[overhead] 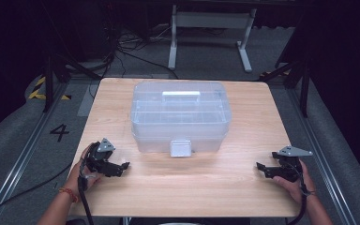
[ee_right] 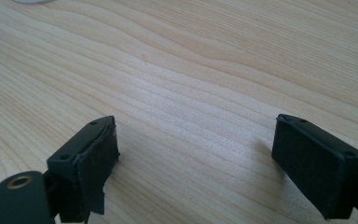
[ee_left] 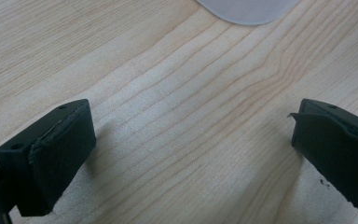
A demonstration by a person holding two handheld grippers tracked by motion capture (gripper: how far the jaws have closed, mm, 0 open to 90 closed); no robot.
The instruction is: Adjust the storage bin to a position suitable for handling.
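Grippers are seen resting low at the near edge of the wooden counter (overhead: 178, 187), one held in each hand. The left gripper (overhead: 122, 167) is set at the near left and the right gripper (overhead: 261, 168) at the near right, both turned inward toward the middle. Jaws on both are spread wide, with nothing but bare wood grain between them in the two gripper views. Such a placement is judged a ready stance, the work not yet begun. Farther back, at the counter's centre, a clear plastic storage box (overhead: 179, 115) is stood with its lid shut, its front latch (overhead: 180, 147) facing the person and its handle (overhead: 181, 94) laid flat on top. Beyond the counter, a white frame (overhead: 211, 21) and cables (overhead: 122, 51) are seen on the grey floor (overhead: 206, 70).
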